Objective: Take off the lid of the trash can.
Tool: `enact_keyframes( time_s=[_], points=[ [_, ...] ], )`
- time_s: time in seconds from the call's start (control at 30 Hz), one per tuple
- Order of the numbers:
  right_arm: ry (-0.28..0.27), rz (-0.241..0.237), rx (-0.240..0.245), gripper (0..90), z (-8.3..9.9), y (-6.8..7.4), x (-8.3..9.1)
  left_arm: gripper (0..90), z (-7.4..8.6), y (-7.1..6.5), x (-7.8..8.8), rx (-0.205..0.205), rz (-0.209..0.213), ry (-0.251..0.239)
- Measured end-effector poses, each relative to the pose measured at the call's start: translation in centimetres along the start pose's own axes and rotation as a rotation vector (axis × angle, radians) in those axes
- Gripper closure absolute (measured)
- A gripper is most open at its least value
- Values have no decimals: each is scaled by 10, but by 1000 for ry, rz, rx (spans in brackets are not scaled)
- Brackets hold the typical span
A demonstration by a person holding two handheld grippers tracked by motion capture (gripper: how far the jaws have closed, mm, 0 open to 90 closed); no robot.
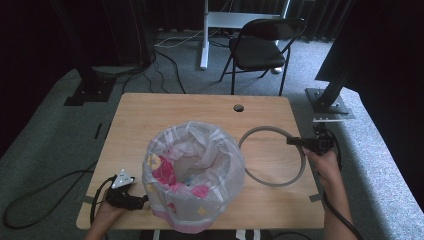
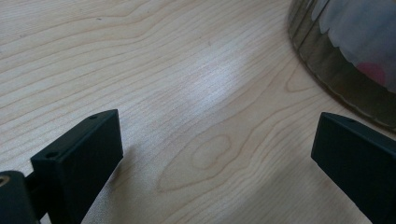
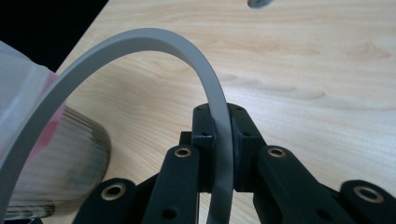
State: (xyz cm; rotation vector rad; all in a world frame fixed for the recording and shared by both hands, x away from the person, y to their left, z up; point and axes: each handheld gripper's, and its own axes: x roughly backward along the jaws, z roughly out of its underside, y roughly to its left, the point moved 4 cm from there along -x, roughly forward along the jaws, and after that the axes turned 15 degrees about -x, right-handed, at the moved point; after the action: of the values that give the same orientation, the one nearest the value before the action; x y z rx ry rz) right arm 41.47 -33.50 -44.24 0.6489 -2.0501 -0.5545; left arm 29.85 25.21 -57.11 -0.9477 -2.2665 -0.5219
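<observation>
The jaws of the right gripper (image 3: pixel 219 140) pinch the grey ring (image 1: pixel 272 156) at the worktop (image 1: pixel 200 107) beside the lined bin (image 1: pixel 192 172), the left gripper (image 1: pixel 131 199) gaping empty, so a thin-edge grip may let the ring twist loose.
</observation>
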Motion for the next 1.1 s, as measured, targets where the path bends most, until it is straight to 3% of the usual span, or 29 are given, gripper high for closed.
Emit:
enact_keyframes(
  time_s=[0.77, 1.1],
  points=[
    [96, 75, -75, 827, 35, -42, -46, 22, 0, 0, 0, 0, 0, 1],
    [126, 106, -103, 827, 48, -59, -59, 21, 0, 0, 0, 1, 0, 3]
  ],
)
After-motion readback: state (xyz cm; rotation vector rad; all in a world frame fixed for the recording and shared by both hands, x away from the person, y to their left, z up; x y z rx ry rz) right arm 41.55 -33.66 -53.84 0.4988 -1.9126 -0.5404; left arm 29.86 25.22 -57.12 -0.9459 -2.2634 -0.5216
